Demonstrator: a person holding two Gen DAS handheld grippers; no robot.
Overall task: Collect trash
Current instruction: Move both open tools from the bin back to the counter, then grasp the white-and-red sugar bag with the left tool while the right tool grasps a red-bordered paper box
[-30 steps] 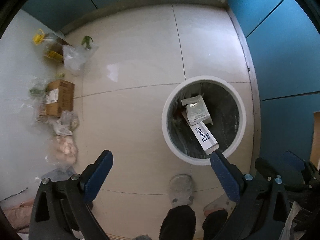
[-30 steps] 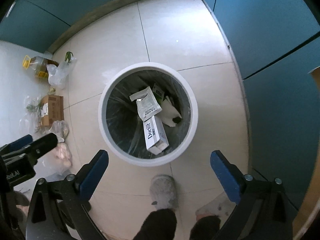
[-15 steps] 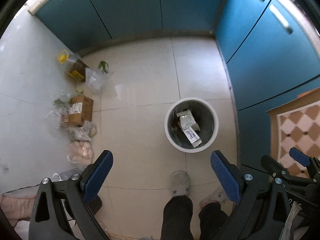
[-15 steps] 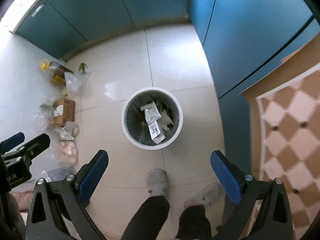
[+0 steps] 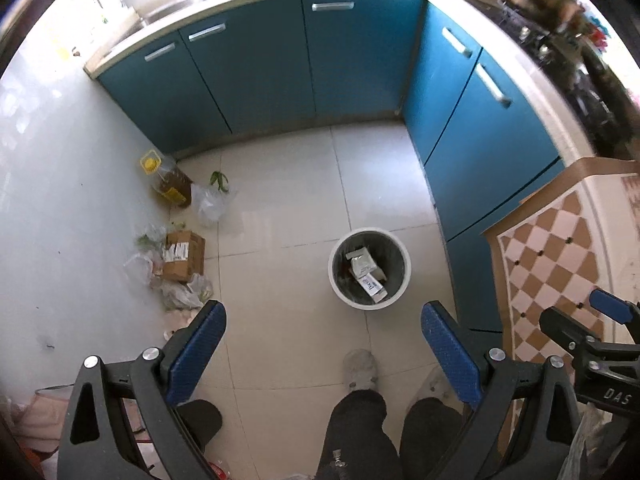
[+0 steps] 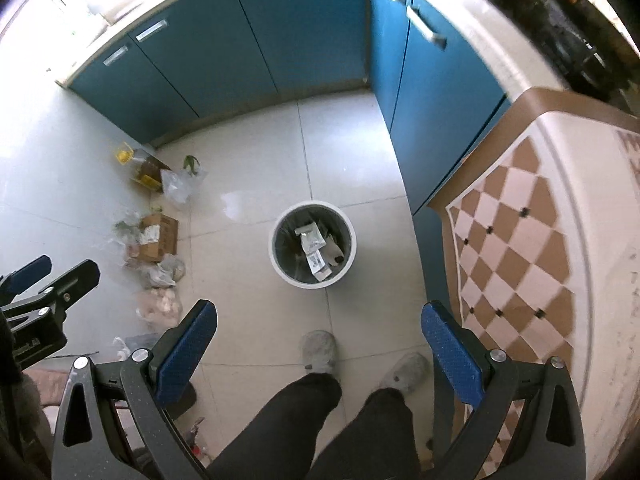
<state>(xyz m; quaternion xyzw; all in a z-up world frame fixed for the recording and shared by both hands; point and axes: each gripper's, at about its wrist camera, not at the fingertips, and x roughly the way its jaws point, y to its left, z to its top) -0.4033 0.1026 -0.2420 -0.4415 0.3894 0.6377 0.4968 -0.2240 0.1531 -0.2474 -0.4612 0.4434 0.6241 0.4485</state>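
— What takes up most of the view?

— Teal-fronted kitchen cabinets with metal handles run along the far and right edges of a pale tiled floor. A checkered brown-and-cream tabletop fills the right side.

— And the trash?

— A round white plastic bin with a dark liner stands on the floor near the right-hand cabinets. Inside it lie a silver foil pouch and, touching it, a white printed carton.

— Anything left lying about?

— Along the floor's left edge: a brown cardboard box, crumpled clear plastic bags and a yellow-capped oil bottle by the cabinet corner.

— The grippers?

— The left gripper and the right gripper both hang high above the floor, blue-padded fingers spread wide, holding nothing. The person's grey slippers stand just below the bin.
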